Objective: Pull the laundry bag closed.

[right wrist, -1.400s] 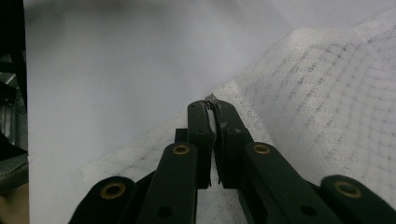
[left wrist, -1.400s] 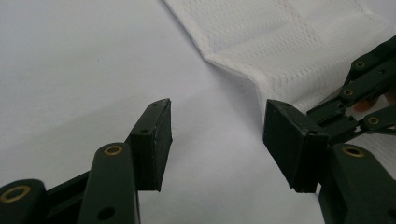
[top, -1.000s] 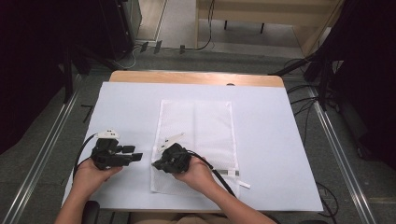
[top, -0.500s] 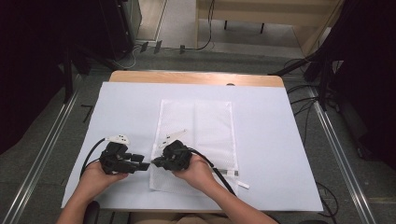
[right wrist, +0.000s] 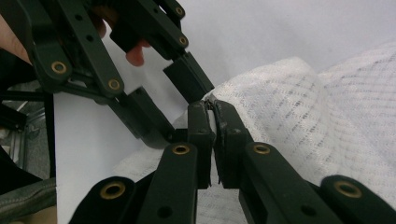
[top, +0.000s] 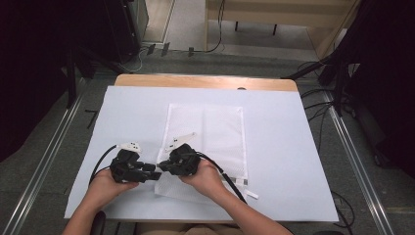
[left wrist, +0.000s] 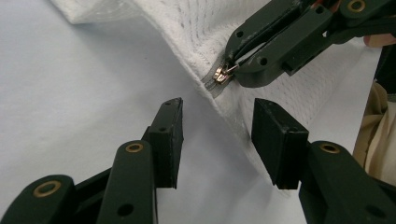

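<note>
At the lower middle of the high view the two hands now sit almost touching, the left tool having drawn in from the left toward the right tool since a second ago. They meet over the near left corner of the white mesh bag, which lies flat on the white sheet covering the bench. In the left gripper view, the right tool is clamped tight on the zipper pull at the bag's edge, in the upper middle of the frame, lifting the fabric slightly. The right gripper view agrees — its jaws stand pressed together with only a sliver of fabric and metal between them. The left tool has just been narrowing its jaws, yet they stand apart, straddling the zipper tape just below the pull without pressing on it. That closing-in suggests the left tool is about to pinch the bag's edge beside the zipper — an anchor, most likely, so the right tool can drag the pull along. The grip on the small pull looks shallow, so it could slip once tension comes on.
</note>
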Available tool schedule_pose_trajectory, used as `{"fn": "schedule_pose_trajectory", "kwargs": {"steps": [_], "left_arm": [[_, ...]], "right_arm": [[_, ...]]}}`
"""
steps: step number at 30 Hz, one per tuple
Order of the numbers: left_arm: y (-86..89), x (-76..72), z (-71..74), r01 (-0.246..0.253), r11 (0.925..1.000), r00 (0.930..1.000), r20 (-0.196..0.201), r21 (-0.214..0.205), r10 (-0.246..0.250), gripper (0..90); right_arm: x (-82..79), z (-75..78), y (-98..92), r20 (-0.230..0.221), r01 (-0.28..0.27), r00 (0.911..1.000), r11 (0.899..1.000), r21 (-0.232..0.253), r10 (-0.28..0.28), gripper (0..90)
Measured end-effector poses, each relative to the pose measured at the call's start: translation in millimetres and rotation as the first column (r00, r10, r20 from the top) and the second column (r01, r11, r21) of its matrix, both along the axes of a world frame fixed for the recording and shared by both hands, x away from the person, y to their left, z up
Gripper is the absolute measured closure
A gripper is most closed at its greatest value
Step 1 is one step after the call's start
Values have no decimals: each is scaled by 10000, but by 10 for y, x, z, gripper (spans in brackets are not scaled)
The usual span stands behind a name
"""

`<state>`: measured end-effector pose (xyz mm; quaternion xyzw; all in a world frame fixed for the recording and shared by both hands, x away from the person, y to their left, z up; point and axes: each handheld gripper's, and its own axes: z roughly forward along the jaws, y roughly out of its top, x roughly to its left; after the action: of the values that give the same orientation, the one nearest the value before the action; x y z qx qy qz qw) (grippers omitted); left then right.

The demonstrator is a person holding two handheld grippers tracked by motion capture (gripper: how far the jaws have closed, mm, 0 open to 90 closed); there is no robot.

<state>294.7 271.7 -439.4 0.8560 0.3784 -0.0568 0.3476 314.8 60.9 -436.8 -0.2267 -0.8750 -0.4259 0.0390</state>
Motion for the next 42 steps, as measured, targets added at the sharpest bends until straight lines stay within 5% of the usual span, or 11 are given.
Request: {"fn": "schedule_pose_trajectory", "kwargs": {"steps": [23,42], "left_arm": [[-68,58,-33,17,9998,9987,-517,177,-8,855],[-80,41,-36,127,9990,9980,-621,427,-100,878]], "right_arm": [[-17,20,16,-214,-192,9996,9996,203,197,873],[-13,-55,3,-103,-456,9989,9989,-114,455,878]]}}
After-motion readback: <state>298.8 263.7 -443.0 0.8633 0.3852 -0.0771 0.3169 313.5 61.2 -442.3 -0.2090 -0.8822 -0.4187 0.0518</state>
